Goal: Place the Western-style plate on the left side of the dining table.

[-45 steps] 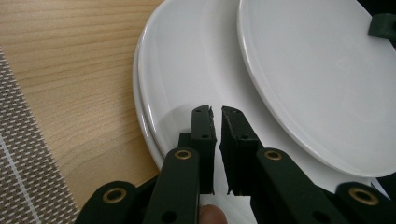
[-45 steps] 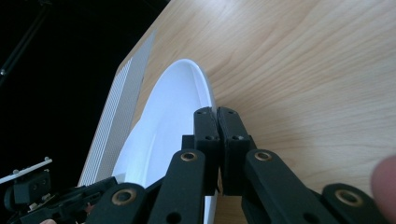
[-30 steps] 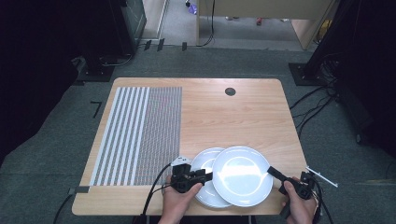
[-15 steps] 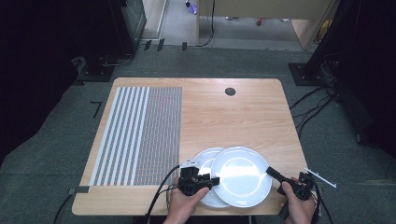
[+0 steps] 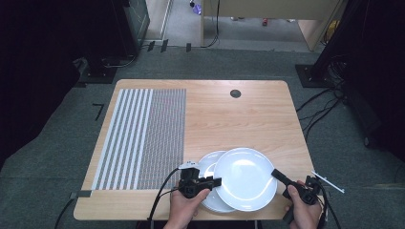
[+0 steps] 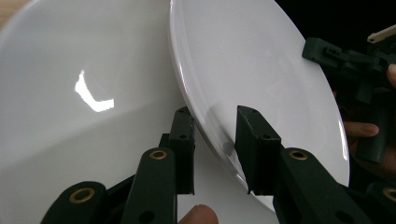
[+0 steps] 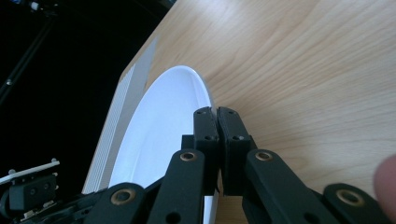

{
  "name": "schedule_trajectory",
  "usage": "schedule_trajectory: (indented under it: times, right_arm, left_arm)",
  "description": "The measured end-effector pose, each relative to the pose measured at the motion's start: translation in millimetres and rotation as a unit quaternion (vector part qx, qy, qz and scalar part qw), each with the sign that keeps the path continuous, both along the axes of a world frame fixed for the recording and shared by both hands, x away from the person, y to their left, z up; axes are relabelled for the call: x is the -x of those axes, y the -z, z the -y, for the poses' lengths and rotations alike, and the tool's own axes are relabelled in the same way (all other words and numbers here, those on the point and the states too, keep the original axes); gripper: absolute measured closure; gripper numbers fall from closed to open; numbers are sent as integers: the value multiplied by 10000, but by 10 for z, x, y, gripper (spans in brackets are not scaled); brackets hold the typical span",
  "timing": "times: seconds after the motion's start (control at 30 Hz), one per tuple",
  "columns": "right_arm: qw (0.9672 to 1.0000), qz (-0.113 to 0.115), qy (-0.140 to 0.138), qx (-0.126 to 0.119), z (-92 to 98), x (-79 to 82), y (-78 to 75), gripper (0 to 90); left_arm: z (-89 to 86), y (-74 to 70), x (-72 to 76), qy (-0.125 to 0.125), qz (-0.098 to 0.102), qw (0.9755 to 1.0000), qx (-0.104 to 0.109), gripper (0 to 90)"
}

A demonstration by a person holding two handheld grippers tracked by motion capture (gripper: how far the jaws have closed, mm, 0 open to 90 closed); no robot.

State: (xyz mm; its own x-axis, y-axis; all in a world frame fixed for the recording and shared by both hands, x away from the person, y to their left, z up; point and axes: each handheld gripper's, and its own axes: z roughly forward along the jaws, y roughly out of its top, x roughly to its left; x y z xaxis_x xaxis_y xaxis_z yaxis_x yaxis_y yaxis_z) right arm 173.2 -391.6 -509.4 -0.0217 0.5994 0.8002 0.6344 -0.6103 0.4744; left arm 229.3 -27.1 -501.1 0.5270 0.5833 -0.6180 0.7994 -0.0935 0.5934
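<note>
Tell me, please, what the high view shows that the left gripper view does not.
The high view adds the whole table, its striped mat, the dark round hole near the far edge, and the carpet around it. The left gripper view adds the close detail: the left gripper has its fingers either side of the upper plate's rim, with a gap at the pads, and its jaws have just been closing. Both show the upper plate overlapping the lower plate, and the right gripper at the upper plate's opposite rim.
</note>
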Motion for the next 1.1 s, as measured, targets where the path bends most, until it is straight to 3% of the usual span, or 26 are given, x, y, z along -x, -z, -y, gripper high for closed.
schedule_trajectory:
  times: [0.13,0.43,1.1]
  right_arm:
    - [9999,110,-54,-27,-75,-13,-56,884]
    - [9996,248,-154,48,-249,-87,-160,884]
    - [9985,400,-355,66,-689,-434,-349,883]
  left_arm:
    - [-89,-81,-1,-44,99,9999,23,708]
    - [-265,-166,-46,-196,109,9997,7,717]
    - [-692,-363,-175,-600,245,9979,40,719]
